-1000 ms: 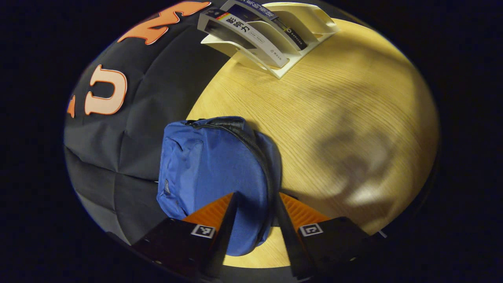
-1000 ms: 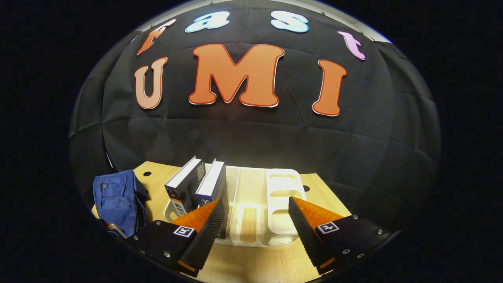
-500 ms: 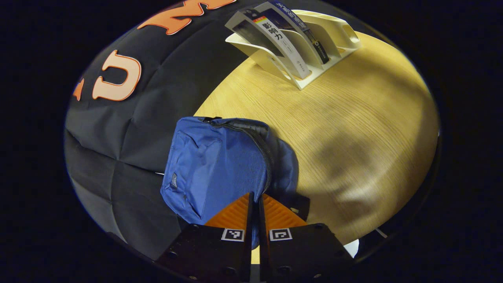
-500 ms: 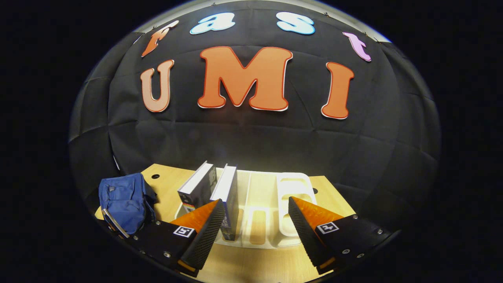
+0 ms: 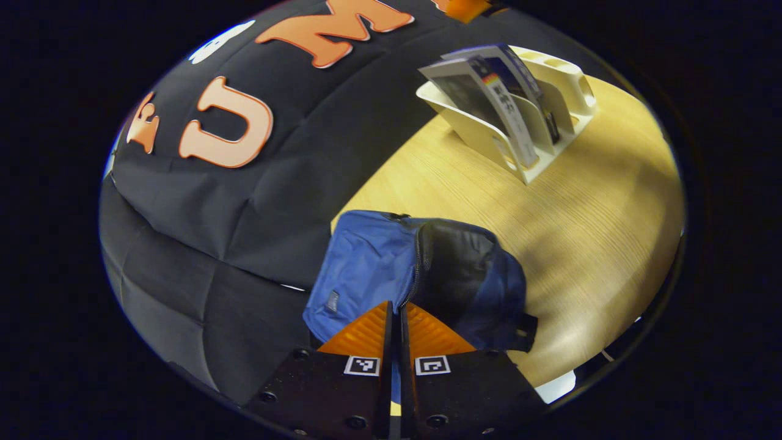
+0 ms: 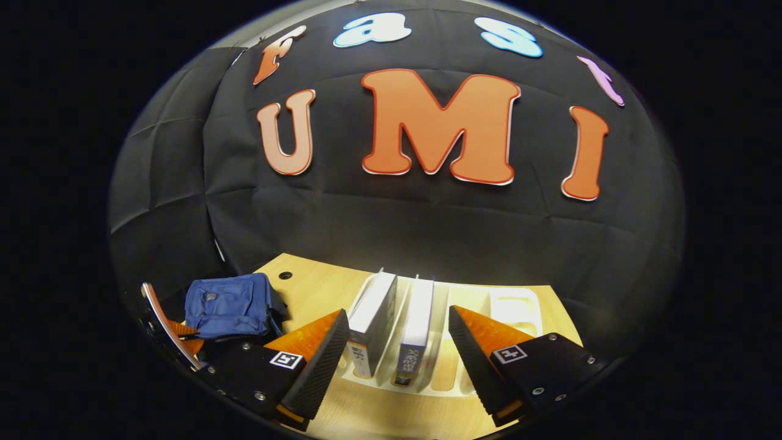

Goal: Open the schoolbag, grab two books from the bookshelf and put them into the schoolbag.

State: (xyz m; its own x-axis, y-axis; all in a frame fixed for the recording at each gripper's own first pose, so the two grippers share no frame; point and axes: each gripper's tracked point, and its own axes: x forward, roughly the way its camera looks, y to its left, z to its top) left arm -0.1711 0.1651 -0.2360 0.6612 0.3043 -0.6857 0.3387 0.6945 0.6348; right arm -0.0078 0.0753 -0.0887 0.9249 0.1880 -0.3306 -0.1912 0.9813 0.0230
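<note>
One blue schoolbag [image 5: 372, 269] lies on the wooden table [image 5: 586, 232], at its left end close to the black cloth wall. Its zip is drawn partway, and a dark opening [image 5: 455, 269] gapes on the right half of the bag. The left claw [image 5: 394, 324] sits at the near edge of the bag with its two orange fingers [image 5: 366, 333] pressed together at the zip line; whether they pinch the zip pull or fabric cannot be told.

One cream bookshelf [image 6: 476, 342] stands farther right on the table, with several upright slots. Two books stand in it, side by side in its left slots: the left book [image 6: 376, 321] leans a little leftward, the right book [image 6: 416, 330] stands nearly upright. Their spines carry printed characters, too small to read. In the left gripper view the same bookshelf [image 5: 550, 91] and books [image 5: 495, 104] lie far right.

The right claw [image 6: 397, 342] is wide open, empty, in front of both books, touching neither
</note>
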